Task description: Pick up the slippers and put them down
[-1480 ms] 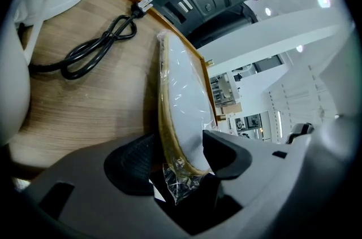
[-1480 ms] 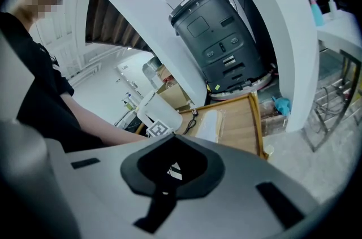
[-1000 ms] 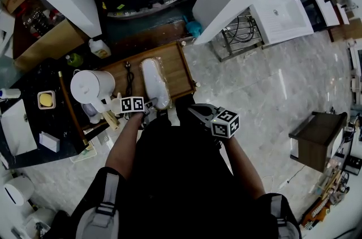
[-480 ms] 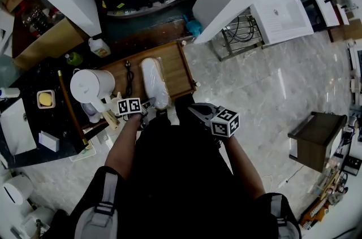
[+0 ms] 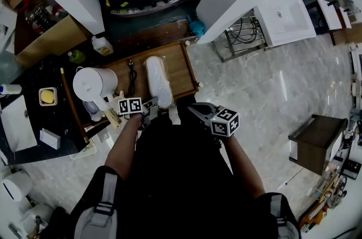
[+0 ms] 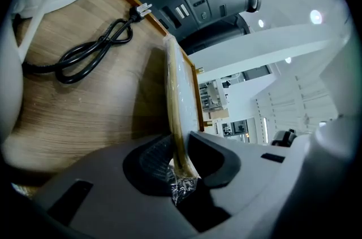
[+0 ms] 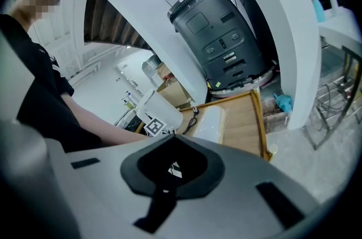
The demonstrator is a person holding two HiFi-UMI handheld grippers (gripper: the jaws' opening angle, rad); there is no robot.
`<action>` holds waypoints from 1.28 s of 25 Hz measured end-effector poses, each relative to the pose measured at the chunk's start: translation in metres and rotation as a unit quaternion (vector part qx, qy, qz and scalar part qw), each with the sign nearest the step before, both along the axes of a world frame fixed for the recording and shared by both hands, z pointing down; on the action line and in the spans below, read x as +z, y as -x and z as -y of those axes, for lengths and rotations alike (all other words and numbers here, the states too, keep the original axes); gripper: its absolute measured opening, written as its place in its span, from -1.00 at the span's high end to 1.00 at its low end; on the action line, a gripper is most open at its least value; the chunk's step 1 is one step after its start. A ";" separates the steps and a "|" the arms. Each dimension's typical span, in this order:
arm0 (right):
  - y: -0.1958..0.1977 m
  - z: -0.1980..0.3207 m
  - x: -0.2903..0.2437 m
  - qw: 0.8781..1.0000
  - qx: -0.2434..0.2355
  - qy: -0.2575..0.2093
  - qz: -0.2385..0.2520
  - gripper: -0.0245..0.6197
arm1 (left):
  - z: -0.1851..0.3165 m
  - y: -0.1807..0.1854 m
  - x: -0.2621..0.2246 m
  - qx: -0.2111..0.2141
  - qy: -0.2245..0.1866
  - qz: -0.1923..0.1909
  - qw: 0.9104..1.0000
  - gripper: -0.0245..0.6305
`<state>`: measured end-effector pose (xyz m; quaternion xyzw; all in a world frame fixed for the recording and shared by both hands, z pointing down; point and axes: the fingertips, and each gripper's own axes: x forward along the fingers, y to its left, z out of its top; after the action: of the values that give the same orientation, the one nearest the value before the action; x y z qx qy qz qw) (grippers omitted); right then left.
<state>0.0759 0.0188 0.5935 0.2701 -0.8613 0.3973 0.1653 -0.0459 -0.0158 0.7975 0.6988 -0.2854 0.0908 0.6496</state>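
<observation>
A pale pair of slippers (image 5: 158, 81) wrapped in clear plastic lies on a wooden tray (image 5: 182, 65) in front of me. My left gripper (image 5: 149, 108) is at their near end. In the left gripper view its jaws have just been closing, and the pads now pinch the thin edge of the slippers (image 6: 179, 102) between them, at the left gripper (image 6: 179, 167). My right gripper (image 5: 197, 111) hangs a little right of the tray, shut on nothing. In the right gripper view the slippers (image 7: 210, 122) show beyond the right gripper (image 7: 172, 169).
A black cable (image 5: 130, 76) lies on the tray left of the slippers. A white jug (image 5: 93, 84) stands at the tray's left edge. A dark appliance (image 7: 222, 40) sits behind the tray between white pillars. Marble floor (image 5: 266, 91) spreads to the right.
The left gripper has turned slightly at the slippers' near end. The right gripper has stayed where it was. The slippers still lie on the tray.
</observation>
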 end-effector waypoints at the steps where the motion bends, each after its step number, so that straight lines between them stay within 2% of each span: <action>1: 0.001 0.000 0.000 1.000 -0.001 0.000 0.000 0.90 | 0.001 -0.001 -0.002 0.001 -0.004 -0.003 1.000 0.66; 20: 0.010 0.000 -0.001 1.000 -0.009 -0.006 0.009 0.90 | 0.004 -0.020 -0.062 0.017 -0.065 -0.083 0.994 0.67; 32: 0.012 -0.003 -0.002 1.000 -0.011 -0.011 0.013 0.90 | -0.005 -0.025 -0.097 0.026 -0.096 -0.107 0.989 0.67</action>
<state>0.0637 0.0215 0.5919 0.2569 -0.8708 0.3894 0.1554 -0.0213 -0.0109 0.7010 0.7707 -0.2036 0.0041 0.6037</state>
